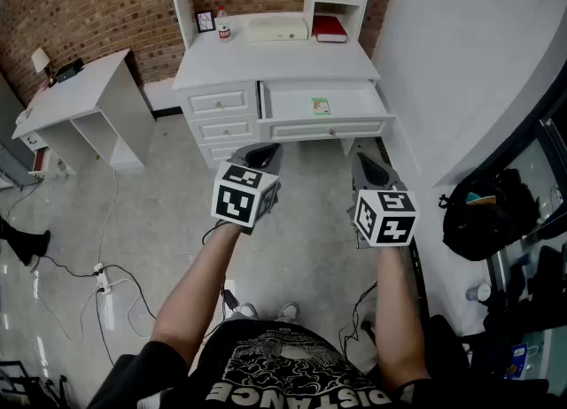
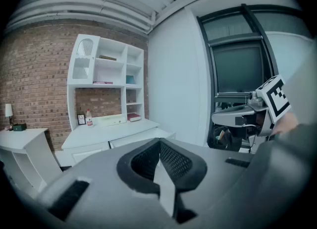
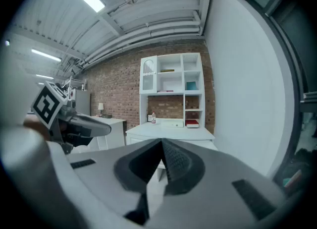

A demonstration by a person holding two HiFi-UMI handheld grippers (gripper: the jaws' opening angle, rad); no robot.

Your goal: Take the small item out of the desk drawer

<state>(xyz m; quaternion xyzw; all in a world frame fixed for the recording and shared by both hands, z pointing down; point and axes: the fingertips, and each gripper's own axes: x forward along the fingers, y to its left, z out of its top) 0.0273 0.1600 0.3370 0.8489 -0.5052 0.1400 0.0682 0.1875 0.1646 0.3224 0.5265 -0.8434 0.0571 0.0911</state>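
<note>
We've got the left gripper (image 1: 260,152) and right gripper (image 1: 370,165), grey wedges with mesh-textured pads, both pinched together on nothing. Ahead, the white desk (image 1: 275,64) has its open drawer (image 1: 288,97) holding the small, flat green-and-white item (image 1: 321,106).

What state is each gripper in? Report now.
Left gripper: jaws closed, holding nothing.
Right gripper: jaws closed, holding nothing.

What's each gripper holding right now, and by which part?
Nothing held. The left gripper and right gripper are both shut on empty air, short of the white desk; the small green item lies untouched in the open white drawer.
</note>
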